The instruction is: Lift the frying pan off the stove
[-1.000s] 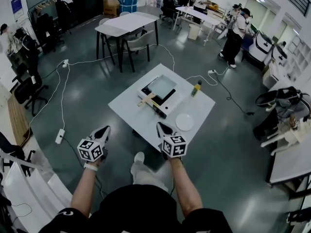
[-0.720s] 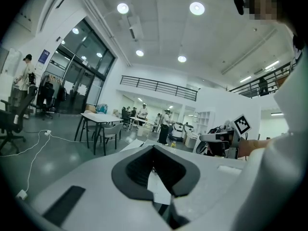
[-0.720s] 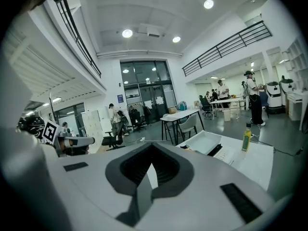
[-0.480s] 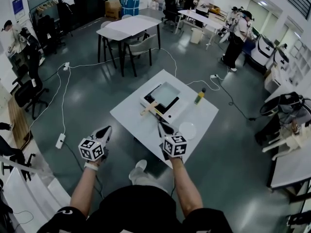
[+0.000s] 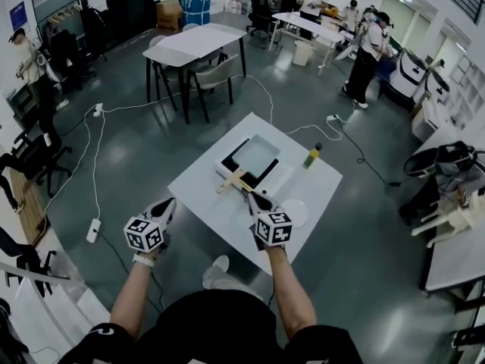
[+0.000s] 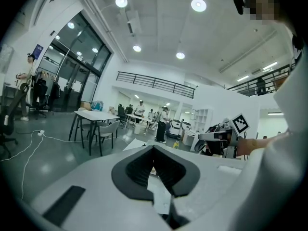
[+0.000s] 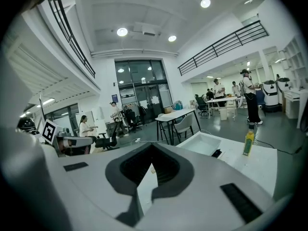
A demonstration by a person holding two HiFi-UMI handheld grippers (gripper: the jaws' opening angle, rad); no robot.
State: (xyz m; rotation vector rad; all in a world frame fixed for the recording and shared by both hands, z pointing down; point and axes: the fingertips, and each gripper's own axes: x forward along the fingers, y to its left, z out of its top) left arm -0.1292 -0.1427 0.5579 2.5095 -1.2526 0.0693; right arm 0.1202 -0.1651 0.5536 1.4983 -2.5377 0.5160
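Indoor hall, evenly bright, lit from above by round ceiling lights [image 6: 198, 5] and strip lights [image 6: 269, 66]. The round lamps blow out to white discs with a slight halo in both gripper views. The head view is dimmer and cooler. The grey floor [image 5: 129, 150] is glossy with soft reflections, and the shadow under the white table [image 5: 220, 211] is short and faint. The frying pan [image 5: 255, 156] reads pale, possibly glare, too small to be sure. All 3 views are fisheye: straight lines bow, worst at the rims. The 2 gripper views have black vignetted corners. Their near foreground is soft, their background reasonably sharp.
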